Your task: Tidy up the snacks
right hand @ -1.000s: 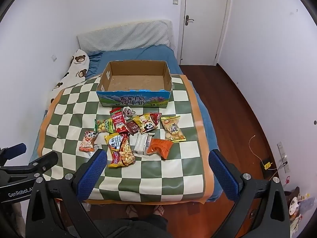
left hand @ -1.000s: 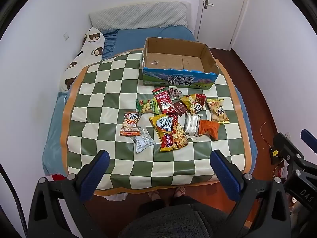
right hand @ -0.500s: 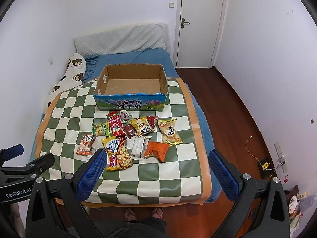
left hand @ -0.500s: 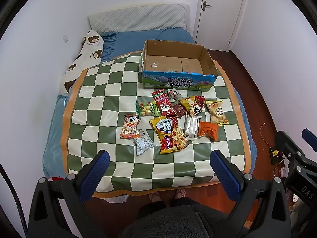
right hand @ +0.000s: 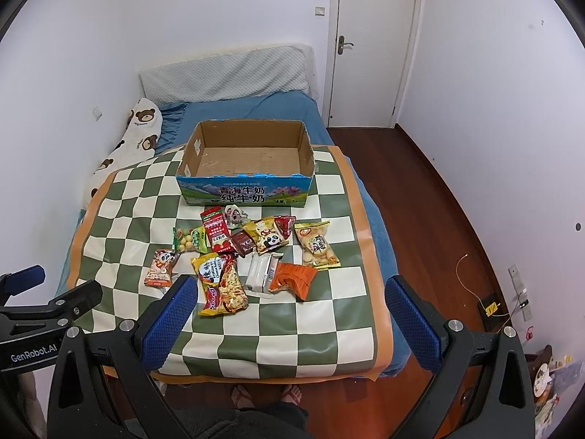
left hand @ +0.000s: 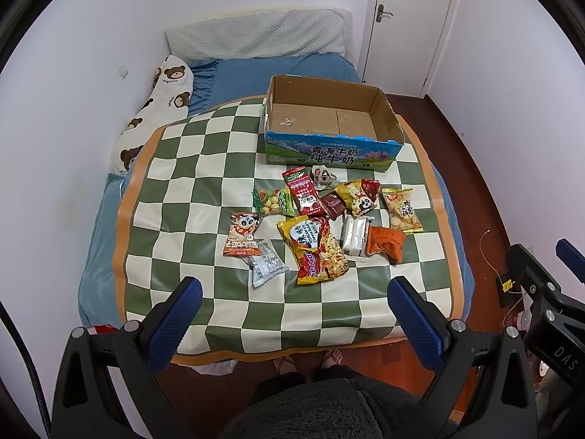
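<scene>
Several snack packets lie in a loose pile on a green-and-white checked mat point(left hand: 204, 168) on the bed, among them a yellow noodle bag point(left hand: 316, 250), an orange packet point(left hand: 385, 243) and a red packet point(left hand: 302, 190). An empty open cardboard box point(left hand: 331, 126) stands behind them; it also shows in the right wrist view point(right hand: 248, 168). My left gripper point(left hand: 292, 314) is open and empty, high above the mat's near edge. My right gripper point(right hand: 289, 314) is open and empty at about the same height. The noodle bag point(right hand: 219, 283) shows between the right gripper's fingers.
A bear-print pillow point(left hand: 157, 109) lies along the left wall and a grey pillow point(left hand: 256, 36) at the head. A closed white door point(right hand: 373, 47) and wooden floor point(right hand: 438, 219) are to the right. The person's feet point(right hand: 267, 395) stand at the bed's foot.
Both grippers have tilted upward and drawn back slightly, so the bed and box sit lower in both views. The snacks and box have not moved. Both grippers stayed open.
</scene>
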Demonstrator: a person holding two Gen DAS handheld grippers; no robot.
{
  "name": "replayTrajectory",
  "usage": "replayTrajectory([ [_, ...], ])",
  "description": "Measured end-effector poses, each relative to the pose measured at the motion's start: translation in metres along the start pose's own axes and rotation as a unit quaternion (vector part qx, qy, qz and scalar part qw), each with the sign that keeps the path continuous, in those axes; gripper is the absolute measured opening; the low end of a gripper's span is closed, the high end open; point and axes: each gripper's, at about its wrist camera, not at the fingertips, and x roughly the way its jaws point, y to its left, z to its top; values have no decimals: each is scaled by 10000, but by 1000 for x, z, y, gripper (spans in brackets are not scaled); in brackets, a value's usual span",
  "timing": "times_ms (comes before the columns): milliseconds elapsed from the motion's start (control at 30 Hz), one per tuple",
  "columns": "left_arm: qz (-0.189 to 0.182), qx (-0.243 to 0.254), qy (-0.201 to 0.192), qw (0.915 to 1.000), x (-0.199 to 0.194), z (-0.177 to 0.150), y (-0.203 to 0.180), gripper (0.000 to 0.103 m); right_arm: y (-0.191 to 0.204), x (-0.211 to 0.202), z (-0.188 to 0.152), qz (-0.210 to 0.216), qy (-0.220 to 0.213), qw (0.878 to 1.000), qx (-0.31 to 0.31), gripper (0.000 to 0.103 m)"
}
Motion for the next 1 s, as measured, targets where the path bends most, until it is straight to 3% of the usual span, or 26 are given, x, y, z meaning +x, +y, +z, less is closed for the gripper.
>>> replayTrajectory([
  [1000, -91, -2, 29, 10000, 4, -1, -6, 103, -4, 1, -1, -4, 2, 10000, -6, 103],
])
